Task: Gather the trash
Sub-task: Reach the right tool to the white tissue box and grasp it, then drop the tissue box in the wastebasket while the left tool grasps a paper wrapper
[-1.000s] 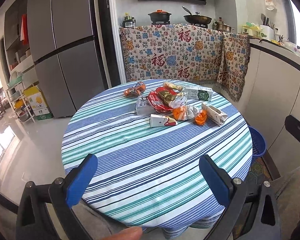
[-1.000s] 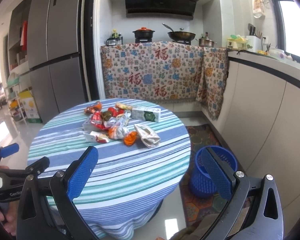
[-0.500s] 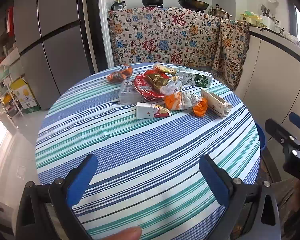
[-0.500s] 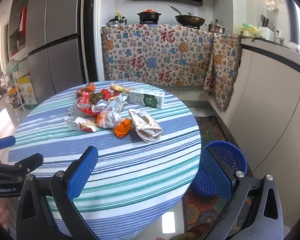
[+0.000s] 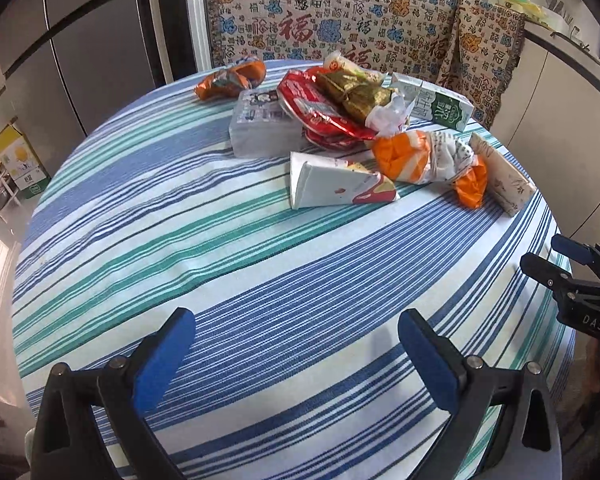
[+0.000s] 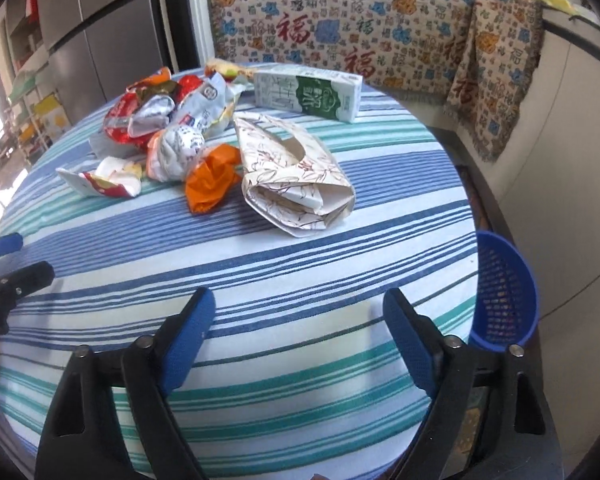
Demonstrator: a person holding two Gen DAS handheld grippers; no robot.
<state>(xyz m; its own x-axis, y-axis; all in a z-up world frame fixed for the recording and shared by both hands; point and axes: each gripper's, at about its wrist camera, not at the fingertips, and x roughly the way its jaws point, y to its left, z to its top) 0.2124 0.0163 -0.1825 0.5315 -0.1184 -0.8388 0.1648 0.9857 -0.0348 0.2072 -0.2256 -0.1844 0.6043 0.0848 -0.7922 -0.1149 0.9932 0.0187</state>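
Closer now, the trash pile (image 6: pixel 204 136) sits at the striped table's (image 5: pixel 260 280) far side, untouched. Both grippers have dropped toward it: left gripper (image 5: pixel 296 354) wide apart, right gripper (image 6: pixel 298 336) just narrowing, empty. The blue basket (image 6: pixel 504 292) waits beside the table.

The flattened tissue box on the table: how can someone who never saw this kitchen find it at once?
Start at the round striped table and its trash pile. The flattened tissue box lies on the side nearest the blue basket, touching an orange wrapper. Only it has a cream leaf print and an oval opening.
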